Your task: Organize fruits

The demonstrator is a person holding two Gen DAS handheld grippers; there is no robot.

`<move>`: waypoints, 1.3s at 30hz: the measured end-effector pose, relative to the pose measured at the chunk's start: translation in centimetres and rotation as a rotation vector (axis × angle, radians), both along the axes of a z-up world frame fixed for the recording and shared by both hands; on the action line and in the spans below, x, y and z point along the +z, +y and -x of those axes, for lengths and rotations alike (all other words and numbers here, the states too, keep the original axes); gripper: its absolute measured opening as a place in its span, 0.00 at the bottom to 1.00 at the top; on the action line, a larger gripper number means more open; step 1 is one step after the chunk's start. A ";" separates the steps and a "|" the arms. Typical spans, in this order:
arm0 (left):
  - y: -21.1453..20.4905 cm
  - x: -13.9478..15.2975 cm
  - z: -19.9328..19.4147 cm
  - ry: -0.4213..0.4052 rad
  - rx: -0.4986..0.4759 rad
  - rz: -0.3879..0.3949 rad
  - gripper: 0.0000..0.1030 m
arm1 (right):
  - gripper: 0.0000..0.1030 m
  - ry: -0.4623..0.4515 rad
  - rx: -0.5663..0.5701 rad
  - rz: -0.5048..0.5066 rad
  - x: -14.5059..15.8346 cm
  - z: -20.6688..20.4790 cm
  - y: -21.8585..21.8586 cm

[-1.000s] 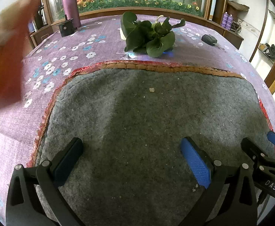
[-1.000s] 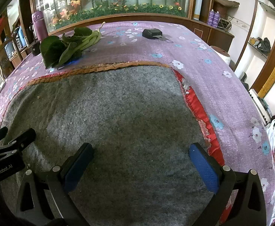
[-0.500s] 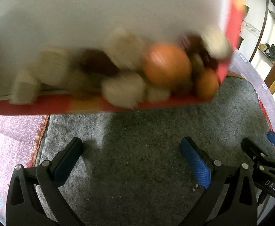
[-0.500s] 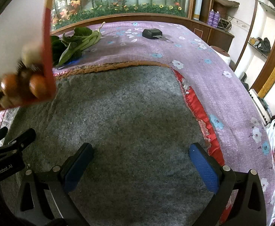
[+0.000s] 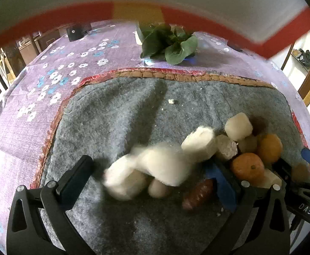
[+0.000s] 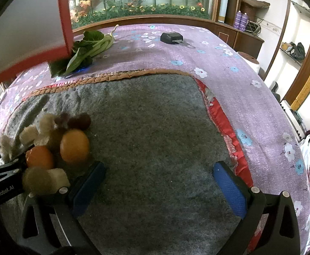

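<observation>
A heap of fruit lies on the grey felt mat [image 5: 123, 114]: two oranges [image 5: 247, 166] [image 6: 74, 146], several pale cut chunks [image 5: 238, 125] [image 6: 28, 135], dark red fruits [image 6: 79, 121] and a brown one [image 5: 197, 193]. Some pale pieces [image 5: 159, 165] are blurred, still in motion. A white box with a red rim [image 5: 176, 19] [image 6: 64, 17] hangs tilted above the table. My left gripper [image 5: 152, 180] is open, low over the mat, with fruit between and beside its fingers. My right gripper [image 6: 161, 180] is open and empty, right of the heap.
Leafy greens [image 5: 168, 44] [image 6: 84, 51] lie on the purple flowered tablecloth [image 6: 229, 68] beyond the mat. A small black device [image 6: 171, 37] sits farther back. A black box [image 5: 75, 33] stands at the far left. The table edge drops off at the right.
The box swung over the table and tipped; the fruit fell out onto the mat around my left gripper. The box has lifted up and back. Both grippers stayed still.
</observation>
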State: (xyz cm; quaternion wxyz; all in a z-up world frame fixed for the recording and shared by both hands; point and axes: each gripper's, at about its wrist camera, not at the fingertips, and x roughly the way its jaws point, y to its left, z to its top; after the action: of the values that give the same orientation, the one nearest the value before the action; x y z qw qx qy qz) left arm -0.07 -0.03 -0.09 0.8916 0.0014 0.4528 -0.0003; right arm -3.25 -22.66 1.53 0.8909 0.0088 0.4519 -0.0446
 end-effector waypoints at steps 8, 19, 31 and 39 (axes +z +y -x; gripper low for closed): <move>0.0 0.0 0.0 0.001 0.000 0.001 1.00 | 1.00 0.001 0.000 0.000 0.0 0.0 0.0; 0.0 0.0 0.0 0.001 0.000 0.001 1.00 | 1.00 0.001 0.000 0.000 0.0 0.0 0.0; 0.0 0.0 0.0 0.001 0.000 0.001 1.00 | 1.00 0.001 0.000 0.000 0.2 0.1 0.0; 0.0 0.0 0.0 0.000 0.000 0.001 1.00 | 1.00 0.011 0.010 0.000 0.1 0.0 0.1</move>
State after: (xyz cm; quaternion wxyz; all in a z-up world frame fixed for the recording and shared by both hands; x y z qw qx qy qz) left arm -0.03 -0.02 -0.10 0.8916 0.0008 0.4529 -0.0006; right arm -3.29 -22.59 1.68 0.8885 0.0066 0.4570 -0.0403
